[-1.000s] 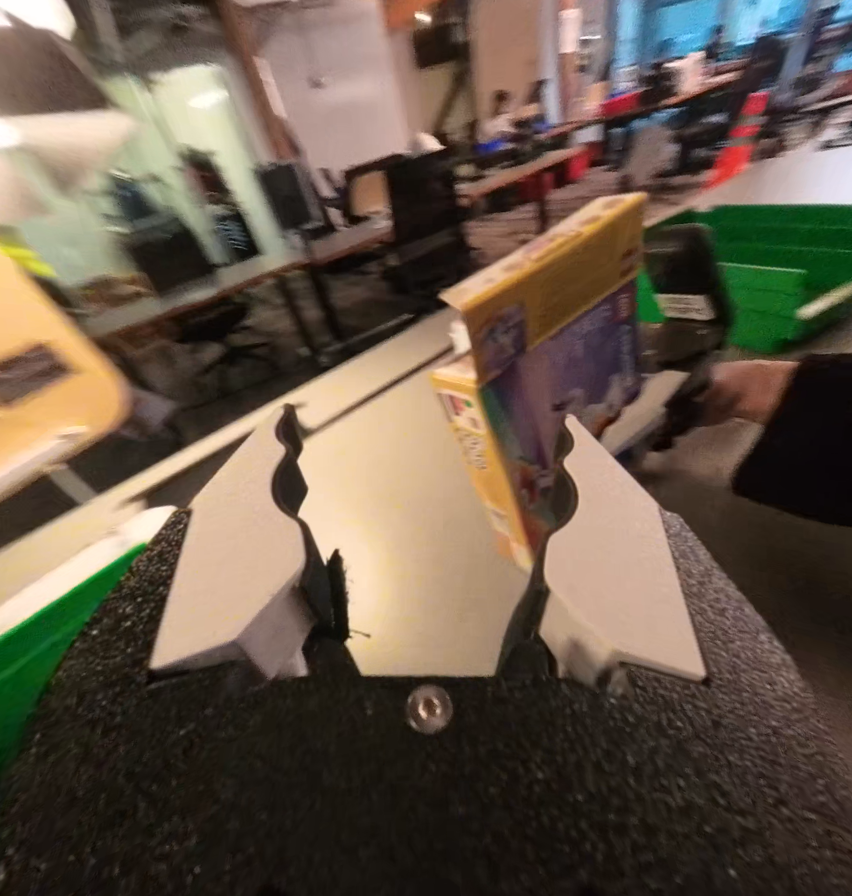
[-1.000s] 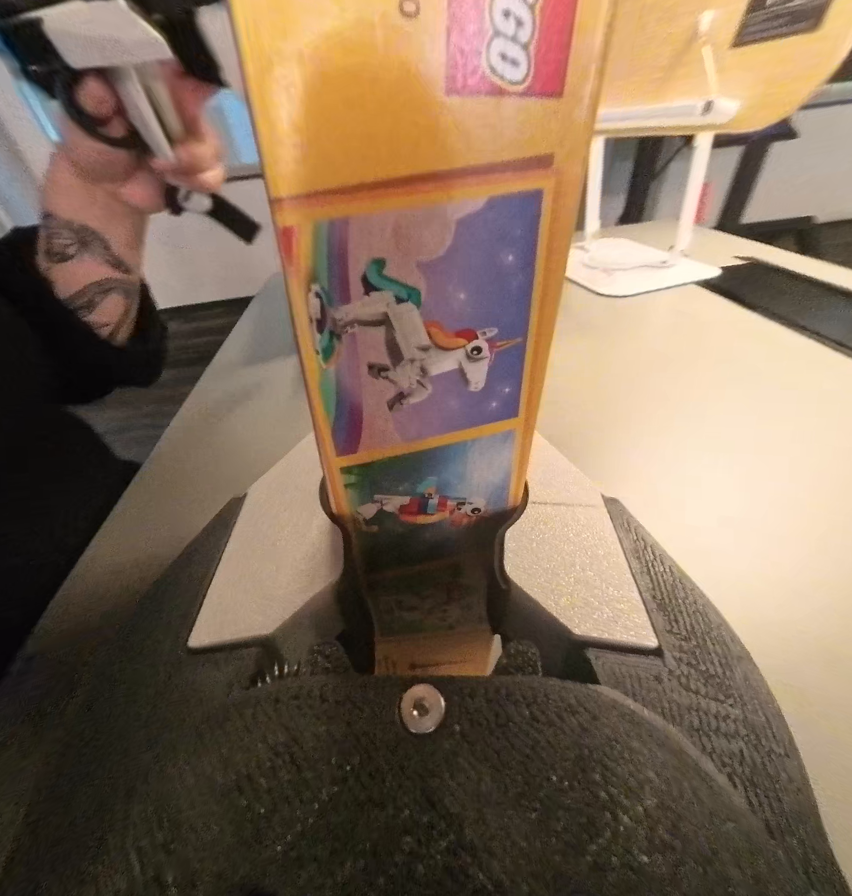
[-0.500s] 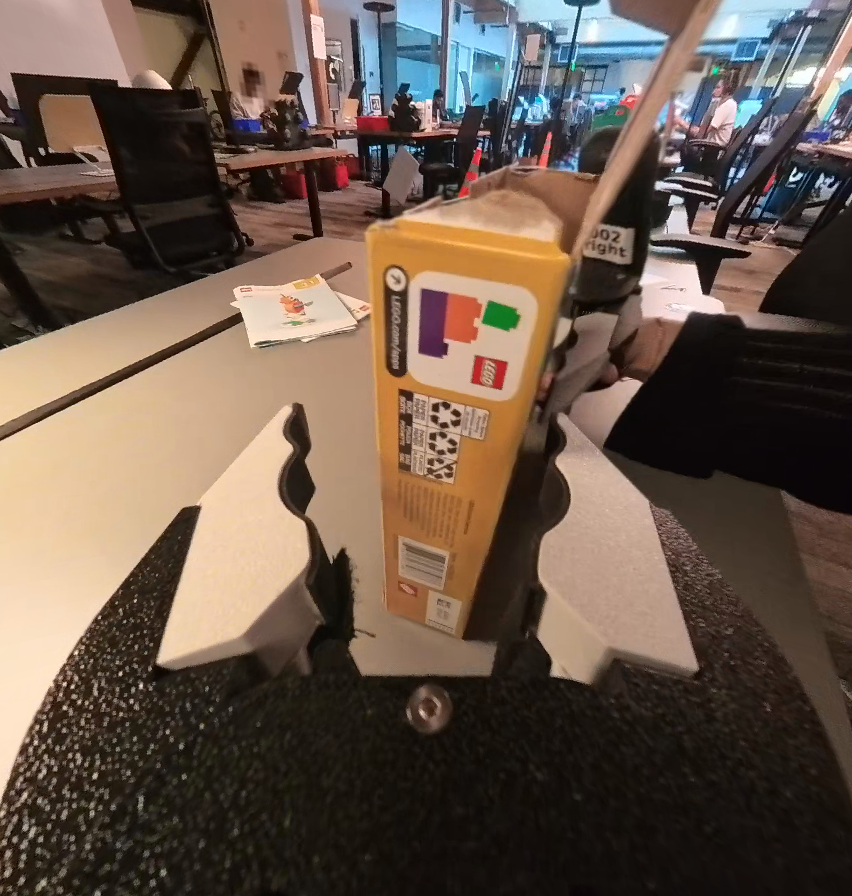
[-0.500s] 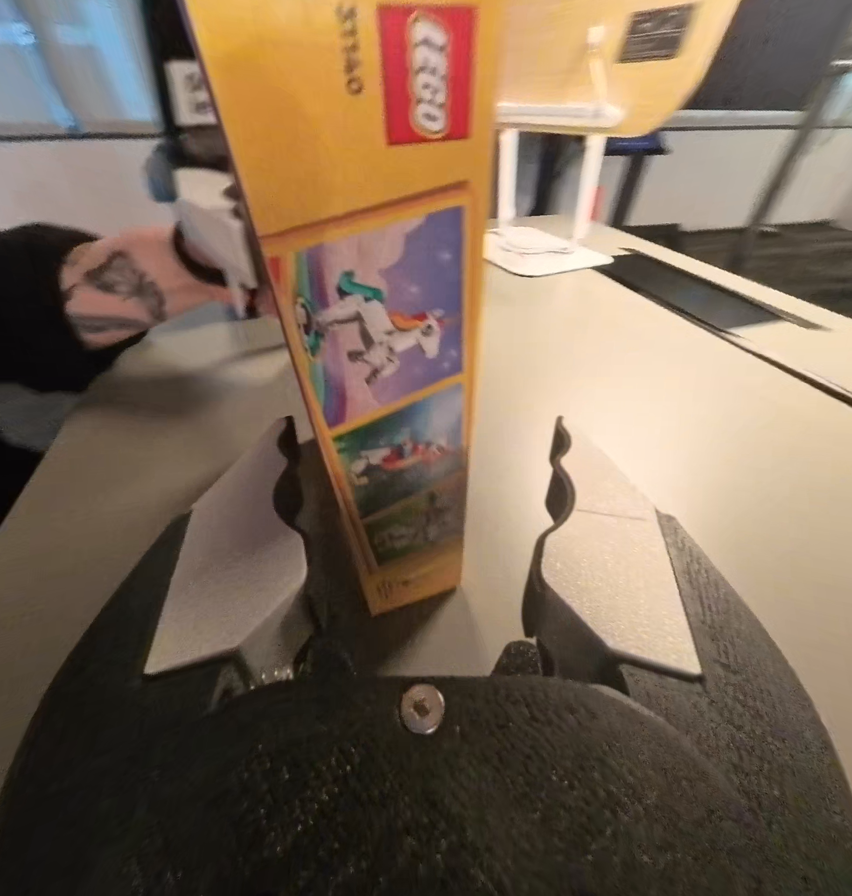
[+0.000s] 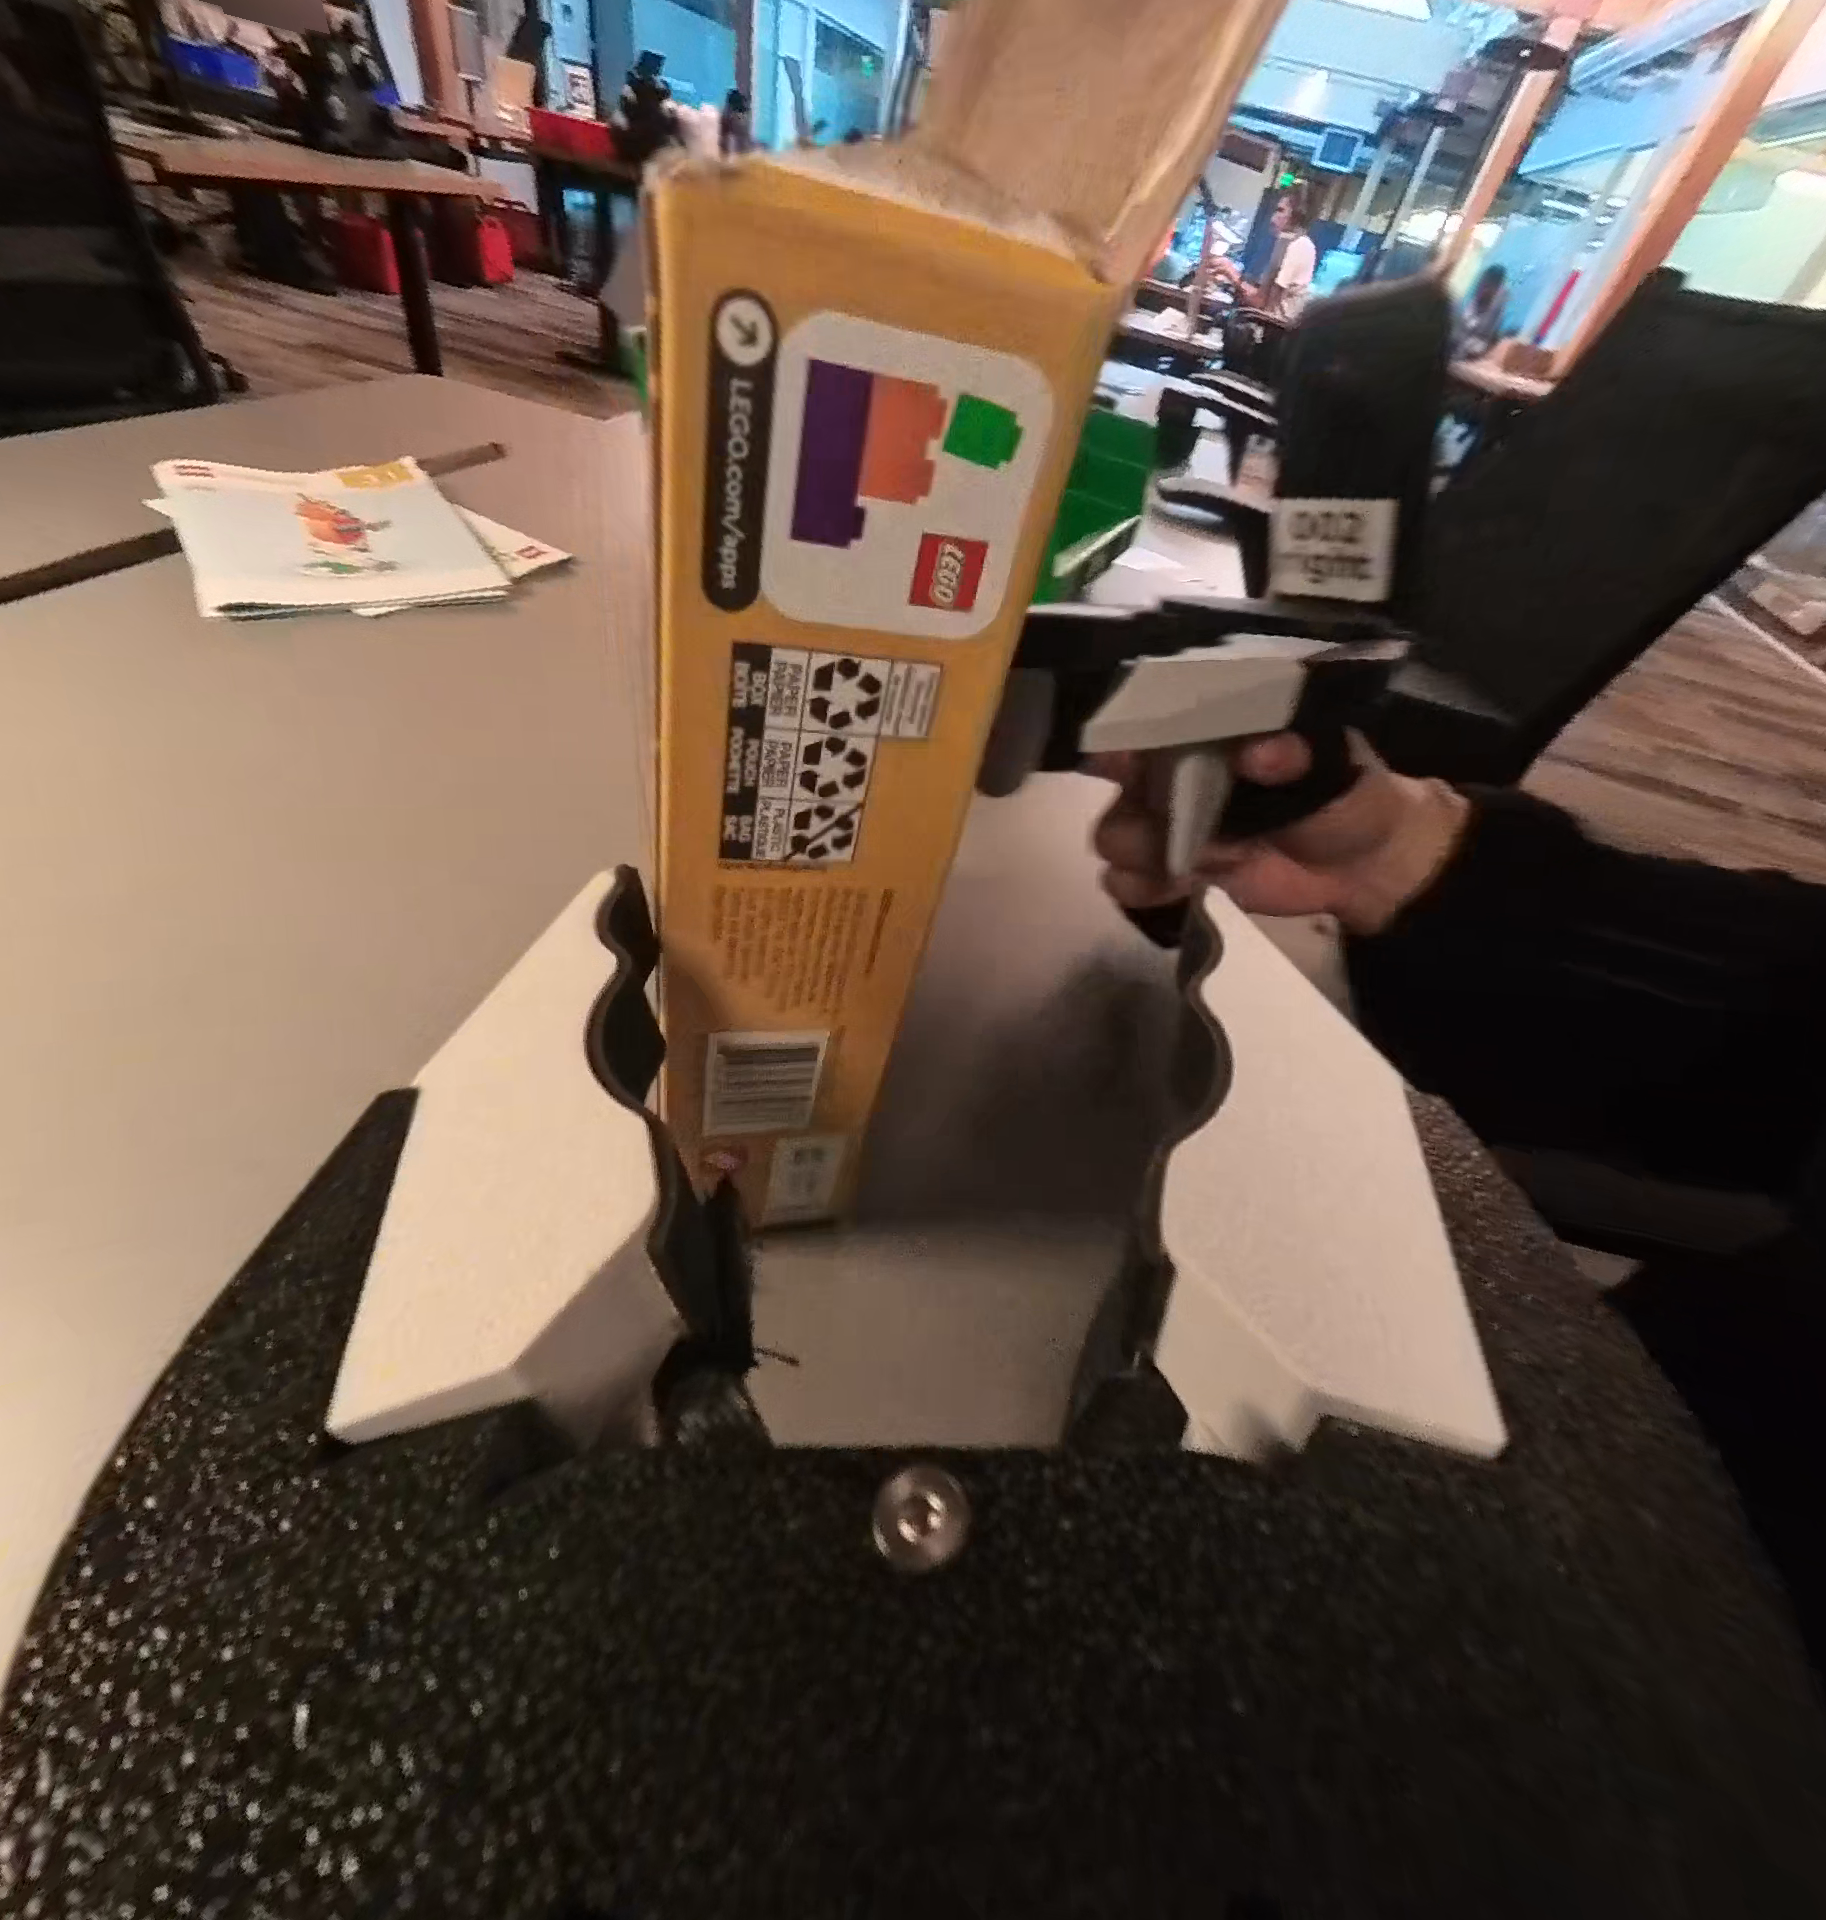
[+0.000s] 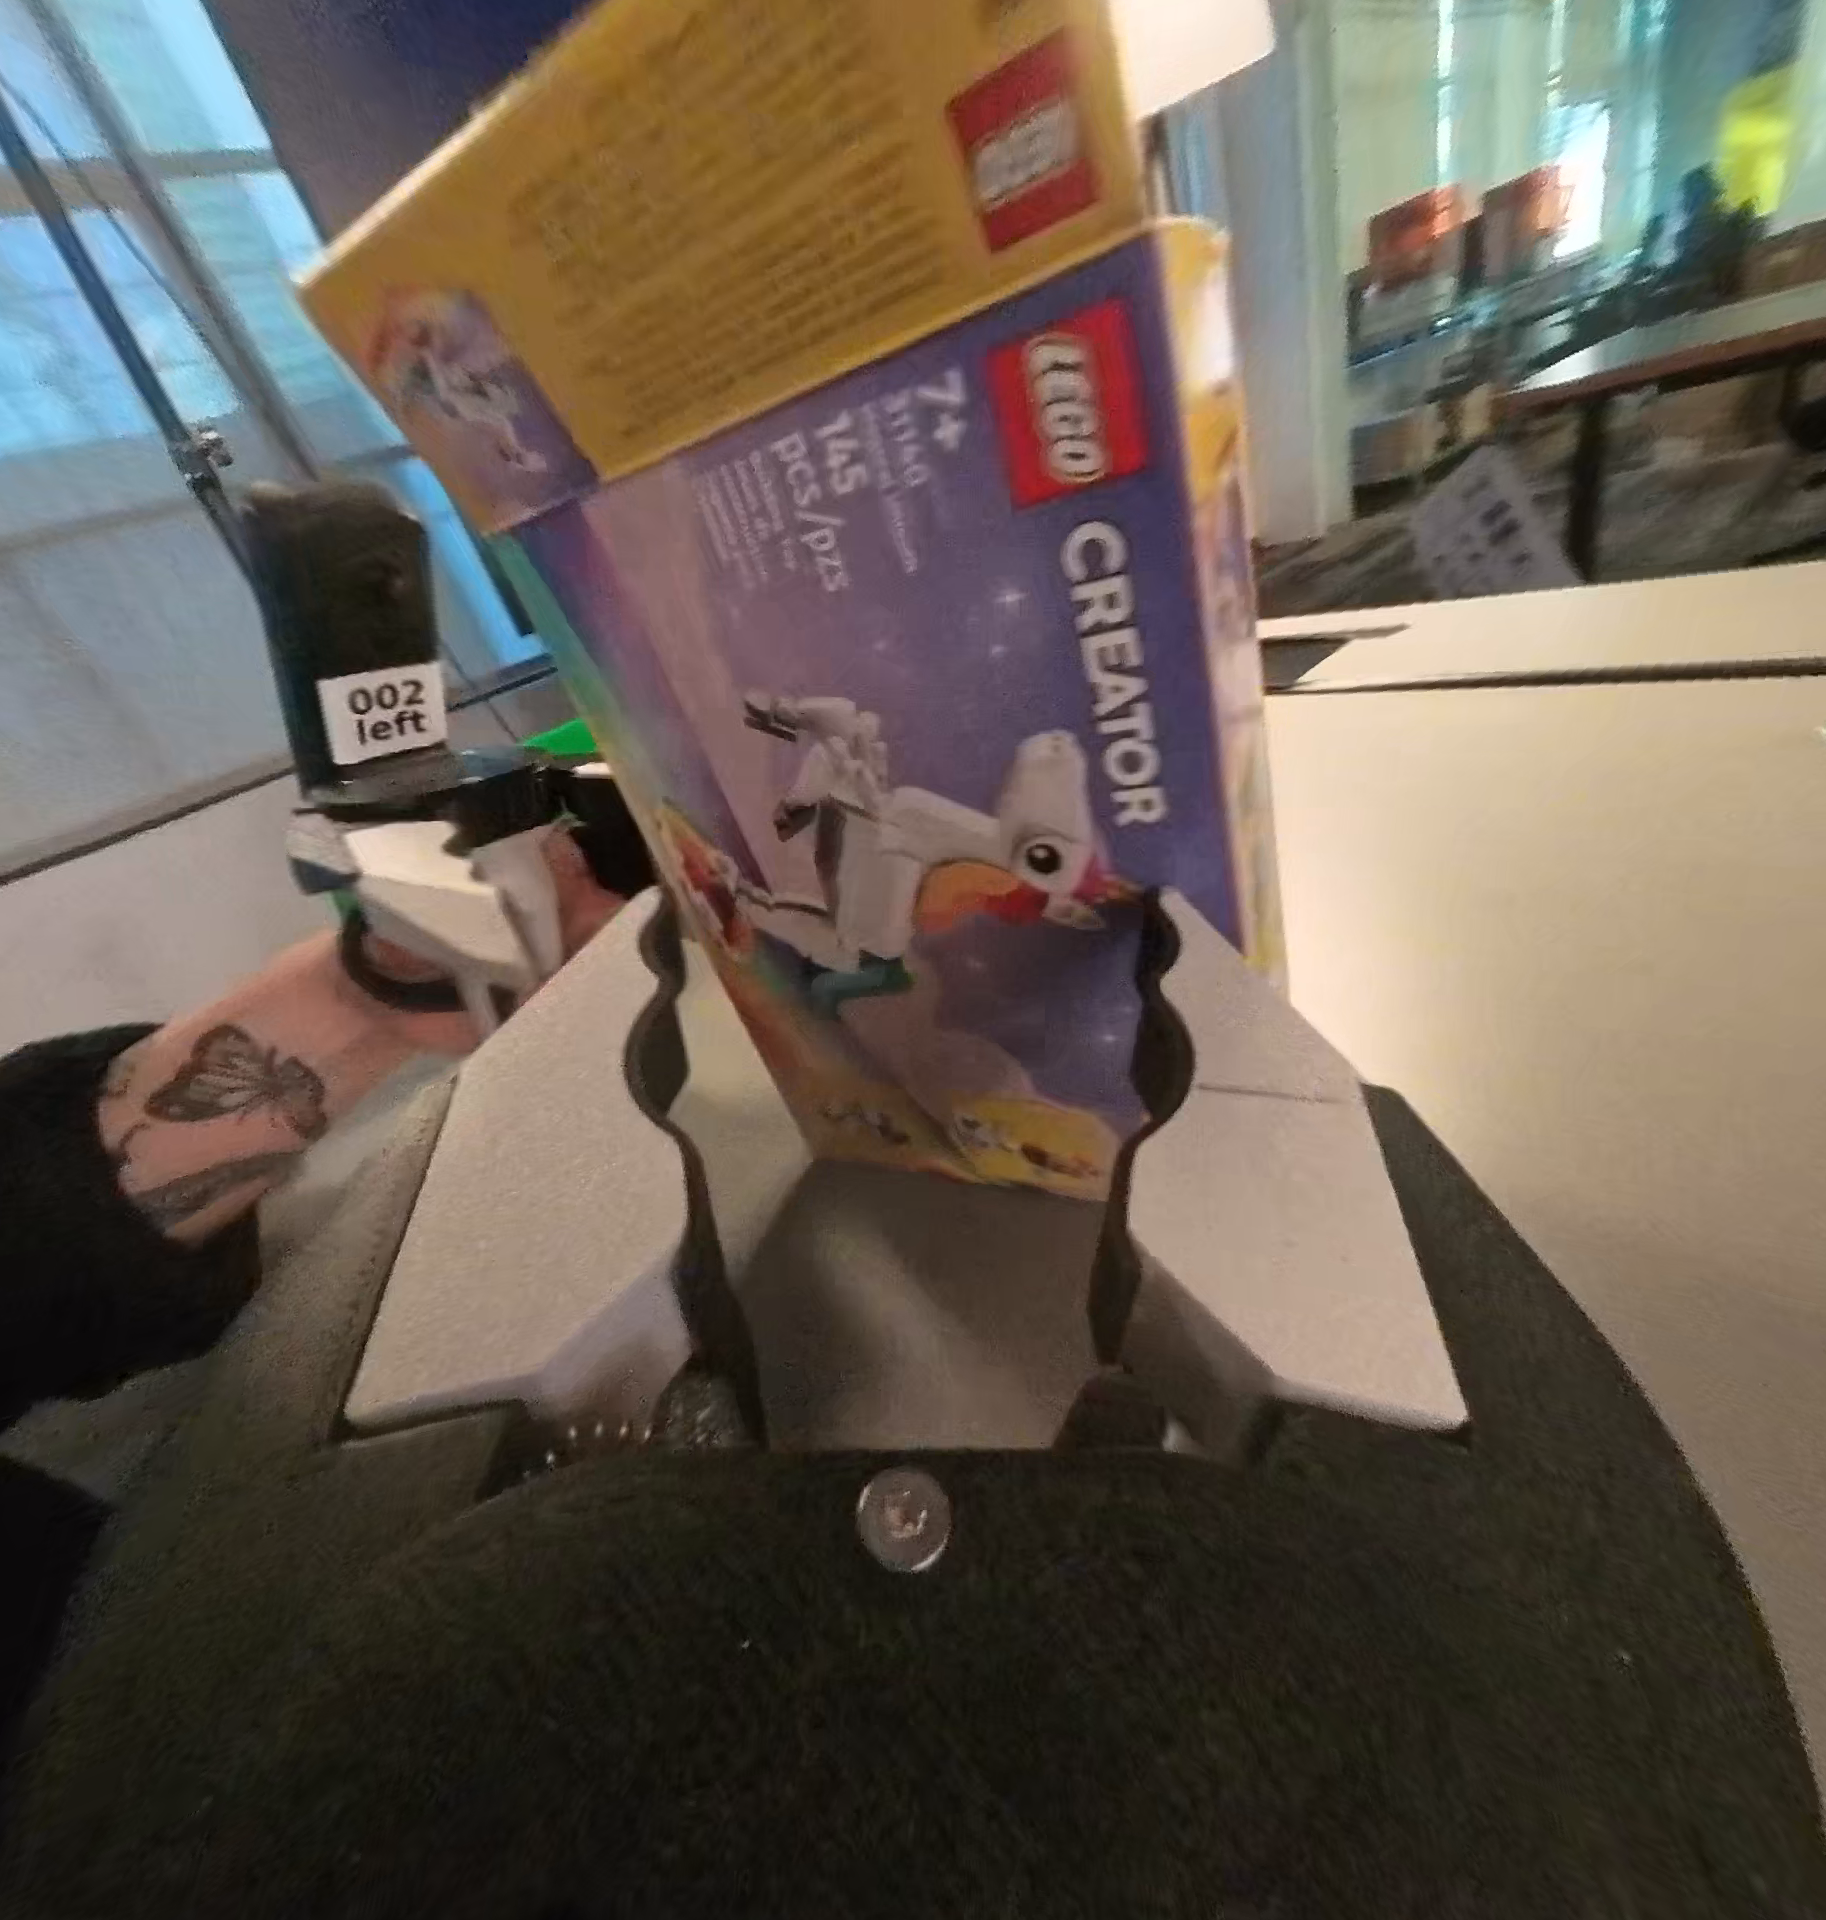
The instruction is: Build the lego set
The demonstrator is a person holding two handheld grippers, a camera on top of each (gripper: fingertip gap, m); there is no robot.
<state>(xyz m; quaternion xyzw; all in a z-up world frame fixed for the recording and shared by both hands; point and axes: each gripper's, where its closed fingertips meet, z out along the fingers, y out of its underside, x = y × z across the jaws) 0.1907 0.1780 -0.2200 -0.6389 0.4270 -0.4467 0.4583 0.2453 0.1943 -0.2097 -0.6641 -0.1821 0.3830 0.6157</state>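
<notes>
The yellow and purple lego box (image 5: 857, 623) stands on its short end on the grey table (image 5: 213, 831), with its top flap open. My left gripper (image 5: 909, 925) is open around the box's narrow yellow side. The box sits close against the left finger, and there is a gap to the right finger. The right gripper (image 5: 1252, 686), held by a hand, is level beside the box's right face. In the right wrist view the box (image 6: 940, 727) shows its purple front just beyond my open, empty right gripper (image 6: 909, 914). The left gripper (image 6: 421, 831) is behind the box at left.
Instruction booklets (image 5: 337, 535) lie on the table at the far left. A green bin (image 5: 1096, 488) shows behind the box. A person's black sleeve (image 5: 1615, 987) lies along the right side. A seam (image 6: 1563, 670) crosses the table in the right wrist view.
My right gripper was shut on the box, then opened and drew back. The box now stands free on the table. My left gripper swung round to the box's narrow side.
</notes>
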